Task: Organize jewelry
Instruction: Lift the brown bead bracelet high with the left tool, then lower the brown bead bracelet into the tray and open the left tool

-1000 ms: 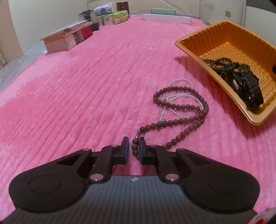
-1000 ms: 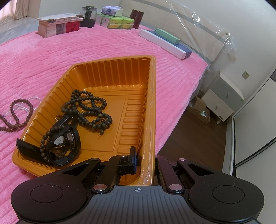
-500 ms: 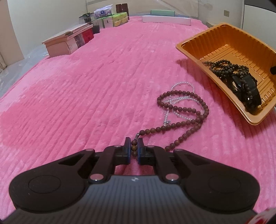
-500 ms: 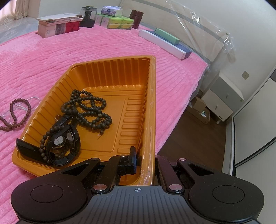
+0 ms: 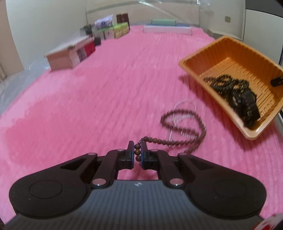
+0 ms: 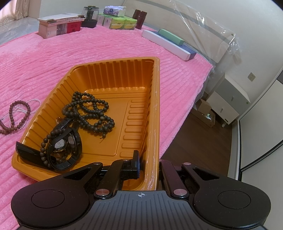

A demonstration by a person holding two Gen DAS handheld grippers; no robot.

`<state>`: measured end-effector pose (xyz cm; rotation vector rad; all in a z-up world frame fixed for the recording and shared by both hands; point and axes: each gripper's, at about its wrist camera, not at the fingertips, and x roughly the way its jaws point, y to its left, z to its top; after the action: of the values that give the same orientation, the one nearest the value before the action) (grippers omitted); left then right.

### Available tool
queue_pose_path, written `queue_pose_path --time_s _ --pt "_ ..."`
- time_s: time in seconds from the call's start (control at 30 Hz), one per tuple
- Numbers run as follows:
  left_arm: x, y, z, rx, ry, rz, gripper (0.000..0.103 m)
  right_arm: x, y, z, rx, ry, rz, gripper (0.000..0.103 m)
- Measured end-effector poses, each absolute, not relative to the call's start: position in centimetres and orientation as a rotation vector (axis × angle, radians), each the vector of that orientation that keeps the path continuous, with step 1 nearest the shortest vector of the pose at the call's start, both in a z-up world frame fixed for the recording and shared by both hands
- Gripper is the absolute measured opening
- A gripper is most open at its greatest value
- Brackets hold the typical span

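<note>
My left gripper (image 5: 137, 155) is shut on one end of a brown bead necklace (image 5: 184, 130), lifted a little; the rest of the strand trails on the pink blanket (image 5: 106, 88), over a thin pearl strand (image 5: 185, 106). The necklace also shows in the right wrist view (image 6: 16, 116). An orange tray (image 6: 155, 106) holds a dark bead necklace (image 6: 88, 111) and a black watch (image 6: 65, 143). My right gripper (image 6: 148, 166) is shut on the tray's near right wall, one finger inside and one outside. The tray also shows at the right in the left wrist view (image 5: 194, 58).
At the far edge of the bed lie a pink and red box (image 6: 58, 24), a dark jar (image 6: 90, 16), green and white boxes (image 6: 122, 21), and long flat boxes (image 6: 169, 42). The bed's edge drops to a wooden floor (image 6: 203, 141) on the right.
My left gripper has closed on the brown necklace's end and lifted it, pulling the strand along; the view is blurred by motion. My right gripper and the tray have stayed still.
</note>
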<state>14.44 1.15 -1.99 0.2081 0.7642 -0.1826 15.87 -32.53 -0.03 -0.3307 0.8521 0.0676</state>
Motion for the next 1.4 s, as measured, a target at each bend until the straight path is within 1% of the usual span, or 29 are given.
queue_pose_path --time_s 0.37,0.6,0.93,1.4 --pt "14.5 1.5 6.5 0.282 0.577 -0.226 0.006 15.8 -32.5 -0.1 -0.338 0.848 0.067 0.004" --pt "14.8 1.0 10.7 0.315 0.503 -0.256 0.006 15.8 -32.5 -0.1 -0.34 0.846 0.066 0.004" --pt "15.1 -0.7 13.2 0.362 0.456 -0.324 0.006 15.7 -32.4 0.0 -0.336 0.846 0.065 0.004" --pt "15.3 -5.0 16.4 0.375 0.385 -0.464 0.006 15.6 -32.3 0.0 -0.34 0.847 0.067 0.004"
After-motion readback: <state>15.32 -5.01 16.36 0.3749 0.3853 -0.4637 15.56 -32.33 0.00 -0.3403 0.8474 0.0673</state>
